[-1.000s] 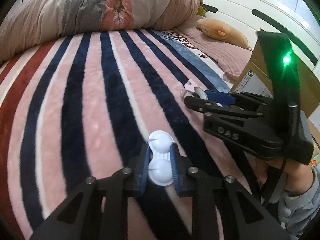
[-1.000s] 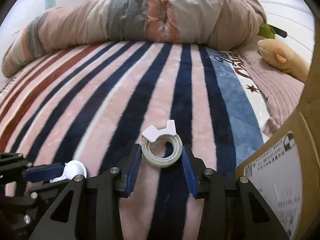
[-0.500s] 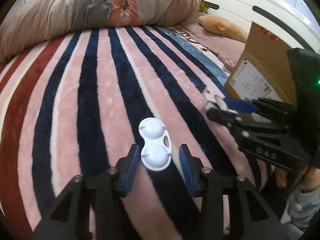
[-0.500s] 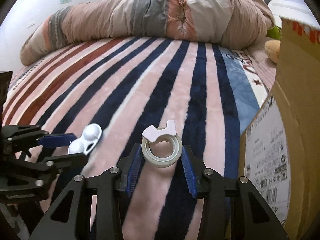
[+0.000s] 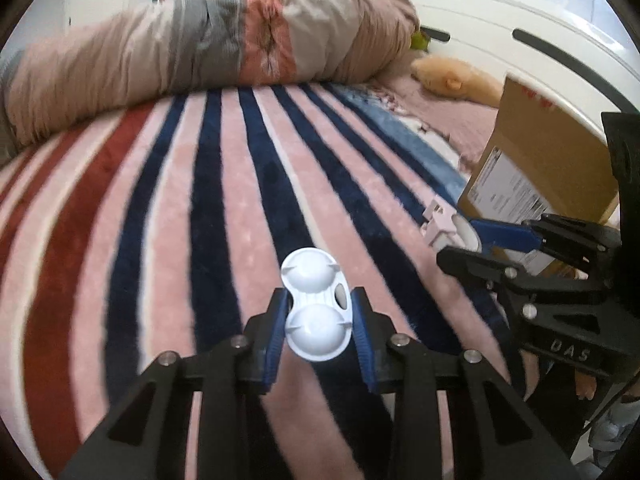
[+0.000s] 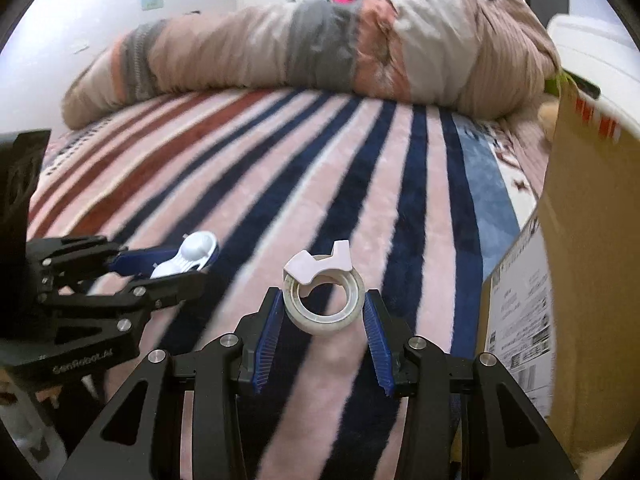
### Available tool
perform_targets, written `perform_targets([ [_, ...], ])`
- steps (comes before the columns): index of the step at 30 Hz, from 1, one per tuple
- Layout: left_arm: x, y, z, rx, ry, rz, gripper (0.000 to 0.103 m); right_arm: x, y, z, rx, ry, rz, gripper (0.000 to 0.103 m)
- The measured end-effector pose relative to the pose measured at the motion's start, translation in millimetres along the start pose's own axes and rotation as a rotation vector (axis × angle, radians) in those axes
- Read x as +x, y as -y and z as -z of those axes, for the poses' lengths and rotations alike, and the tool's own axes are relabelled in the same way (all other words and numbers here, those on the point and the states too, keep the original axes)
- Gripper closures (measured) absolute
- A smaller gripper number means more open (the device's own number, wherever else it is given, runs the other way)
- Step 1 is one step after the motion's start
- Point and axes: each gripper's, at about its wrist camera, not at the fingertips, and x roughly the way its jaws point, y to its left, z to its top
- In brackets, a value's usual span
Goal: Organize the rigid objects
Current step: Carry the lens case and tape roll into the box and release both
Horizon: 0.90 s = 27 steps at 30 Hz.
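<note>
My left gripper (image 5: 318, 322) is shut on a white two-cup contact lens case (image 5: 316, 308) and holds it above the striped blanket. It also shows in the right wrist view (image 6: 188, 258) at the left. My right gripper (image 6: 324, 314) is shut on a clear tape roll in a white dispenser (image 6: 324, 298), also held above the blanket. In the left wrist view the tape dispenser (image 5: 448, 228) sits at the right, close to a cardboard box (image 5: 532, 168). The box (image 6: 580, 260) fills the right edge of the right wrist view.
A pink, navy and red striped blanket (image 5: 160, 240) covers the bed. A rolled duvet (image 5: 200, 48) lies along the far side. A plush toy (image 5: 452, 76) and a white headboard (image 5: 500, 28) are at the far right, behind the box.
Both grippers have risen from the blanket with their objects. The left gripper opened around the case half a second ago and is closed on it again. The box has come nearer on the right.
</note>
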Motion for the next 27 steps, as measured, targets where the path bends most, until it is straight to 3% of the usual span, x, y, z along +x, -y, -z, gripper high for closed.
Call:
perform_targets([
  [7, -71, 24, -38, 0.087, 0.121, 0.010, 0.074, -69, -12, -25, -0.053, 0.139, -0.045, 0.066],
  [13, -107, 79, -79, 0.183, 0.199, 0.106, 0.074, -133, 20, -27, -0.020, 0.243, -0.008, 0.066],
  [19, -89, 155, -109, 0.298, 0.174, 0.208, 0.074, -153, 92, -12, 0.086, 0.222, 0.077, 0.066],
  [23, -58, 200, -125, 0.341, 0.101, 0.262, 0.074, -143, 135, 6, 0.114, 0.142, 0.134, 0.066],
  [27, -27, 231, -131, 0.390, 0.007, 0.255, 0.074, -128, 157, 19, 0.105, 0.068, 0.136, 0.066],
])
